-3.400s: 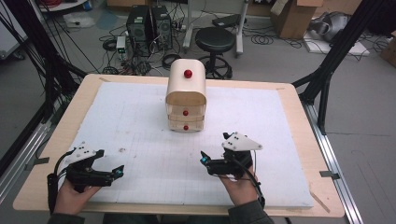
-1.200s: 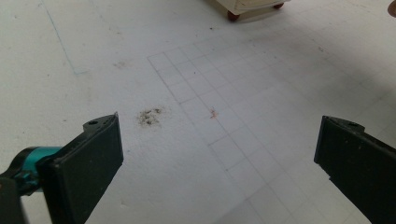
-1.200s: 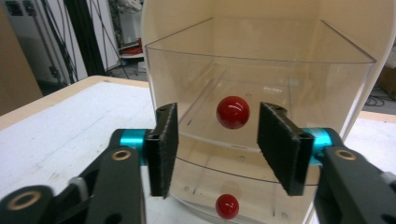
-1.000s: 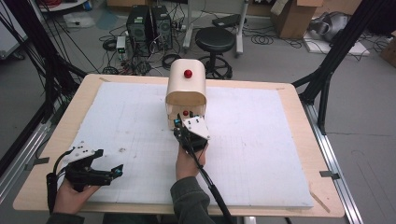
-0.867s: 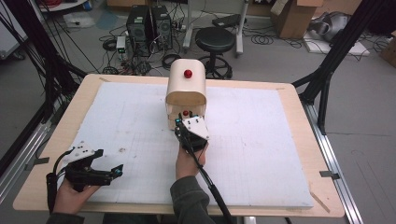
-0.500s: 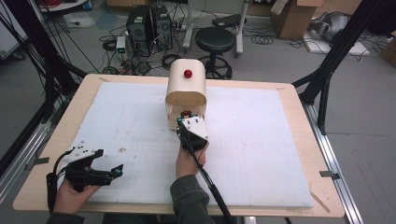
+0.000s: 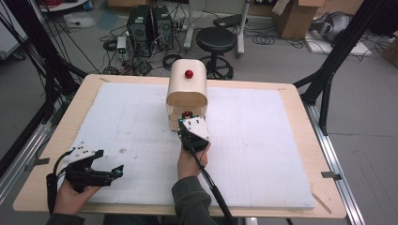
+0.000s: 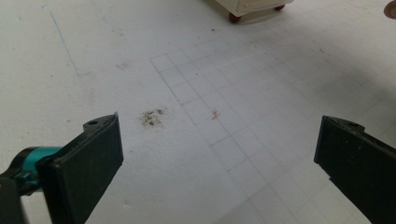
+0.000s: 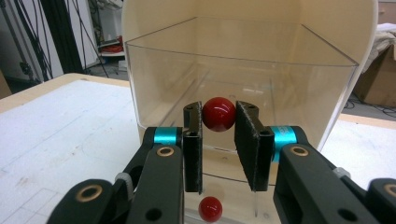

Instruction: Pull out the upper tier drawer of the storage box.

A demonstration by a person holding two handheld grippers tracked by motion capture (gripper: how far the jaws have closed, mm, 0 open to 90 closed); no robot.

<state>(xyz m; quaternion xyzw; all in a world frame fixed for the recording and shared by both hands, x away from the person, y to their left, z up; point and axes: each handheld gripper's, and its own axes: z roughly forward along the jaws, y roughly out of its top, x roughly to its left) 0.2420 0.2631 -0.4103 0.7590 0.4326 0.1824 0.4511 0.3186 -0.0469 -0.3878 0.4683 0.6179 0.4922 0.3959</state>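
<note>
While no brand, label or writing can be read anywhere, left gripper [image 7: 105, 174] rests near table's [image 7: 300, 117] front-left corner, jaws spread over bare white mat [image 8: 196, 93]; right gripper [image 9: 219, 135], mid-table, just closed, pinches red knob [image 9: 218, 114] on clear drawer [image 9: 243, 70] of cream cabinet [image 7: 187, 91] twd back edge

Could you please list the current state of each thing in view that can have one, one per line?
Cream rounded drawer cabinet: upright on the white foam mat.
Clear plastic top drawer: looks empty; how far it is pulled out cannot be told.
Red round drawer knob: clamped between the jaws.
Right gripper: shut on the knob, jaws just closed.
Left gripper: jaws wide open, nothing between them, over the mat.
Lower red knob: untouched.
</note>
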